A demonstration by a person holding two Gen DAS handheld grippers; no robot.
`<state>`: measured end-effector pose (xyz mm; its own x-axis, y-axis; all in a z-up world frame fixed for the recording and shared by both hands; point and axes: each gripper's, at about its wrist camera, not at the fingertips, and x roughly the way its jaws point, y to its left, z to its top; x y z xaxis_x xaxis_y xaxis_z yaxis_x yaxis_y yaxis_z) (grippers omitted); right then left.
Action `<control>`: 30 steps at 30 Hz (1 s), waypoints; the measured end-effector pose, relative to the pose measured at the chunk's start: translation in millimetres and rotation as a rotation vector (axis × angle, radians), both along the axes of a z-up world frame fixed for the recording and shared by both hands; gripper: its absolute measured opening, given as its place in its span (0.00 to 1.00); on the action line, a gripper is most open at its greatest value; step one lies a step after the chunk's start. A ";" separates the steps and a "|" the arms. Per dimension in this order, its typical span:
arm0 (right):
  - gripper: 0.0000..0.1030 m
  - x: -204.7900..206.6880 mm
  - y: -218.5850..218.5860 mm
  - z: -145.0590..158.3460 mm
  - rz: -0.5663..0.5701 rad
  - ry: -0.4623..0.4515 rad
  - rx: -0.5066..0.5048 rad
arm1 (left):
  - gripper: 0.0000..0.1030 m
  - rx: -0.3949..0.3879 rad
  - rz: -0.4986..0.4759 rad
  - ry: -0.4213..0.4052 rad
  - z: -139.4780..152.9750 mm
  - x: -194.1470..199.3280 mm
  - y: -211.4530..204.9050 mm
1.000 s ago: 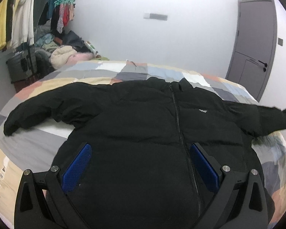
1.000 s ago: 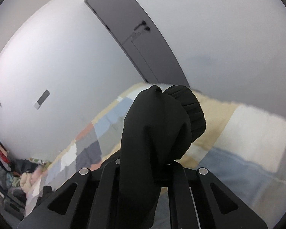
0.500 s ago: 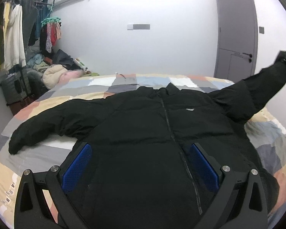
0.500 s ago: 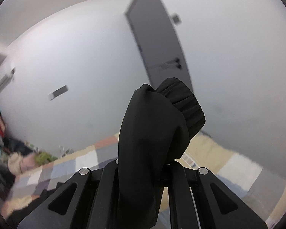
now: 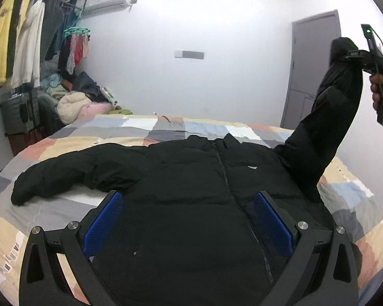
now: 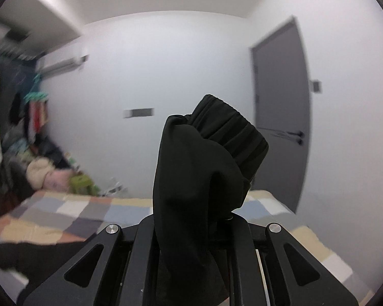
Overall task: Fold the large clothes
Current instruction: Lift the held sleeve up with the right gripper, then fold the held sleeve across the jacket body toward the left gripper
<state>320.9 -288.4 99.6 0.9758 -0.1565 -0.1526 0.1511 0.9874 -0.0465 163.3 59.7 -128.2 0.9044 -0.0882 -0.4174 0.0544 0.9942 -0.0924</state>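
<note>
left hand-held gripper (image 5: 189, 219): jaws wide apart above black jacket (image 5: 191, 204) | right hand-held gripper (image 6: 191, 219): clamped on raised sleeve cuff (image 6: 212, 158)

One jacket (image 5: 191, 204) with two sleeves, on one bed (image 5: 145, 130). Two grippers: left (image 5: 189, 219), right (image 6: 191, 229). One door (image 5: 311, 71).

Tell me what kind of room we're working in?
Most likely a bedroom: the black jacket lies on a bed with a patchwork cover, a rack of hanging clothes stands at left, and an air conditioner hangs above.
</note>
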 end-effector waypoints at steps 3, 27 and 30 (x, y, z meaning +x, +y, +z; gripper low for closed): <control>0.11 12.9 44.3 -11.7 0.075 0.008 -0.014 | 1.00 0.008 0.023 0.004 -1.0 0.7 10.8; 0.12 54.6 296.8 -246.7 0.588 0.409 -0.194 | 1.00 -0.142 0.095 0.059 -31.5 31.5 82.2; 0.12 52.1 295.8 -273.5 0.585 0.451 -0.209 | 1.00 -0.145 0.080 0.070 -34.6 35.2 78.9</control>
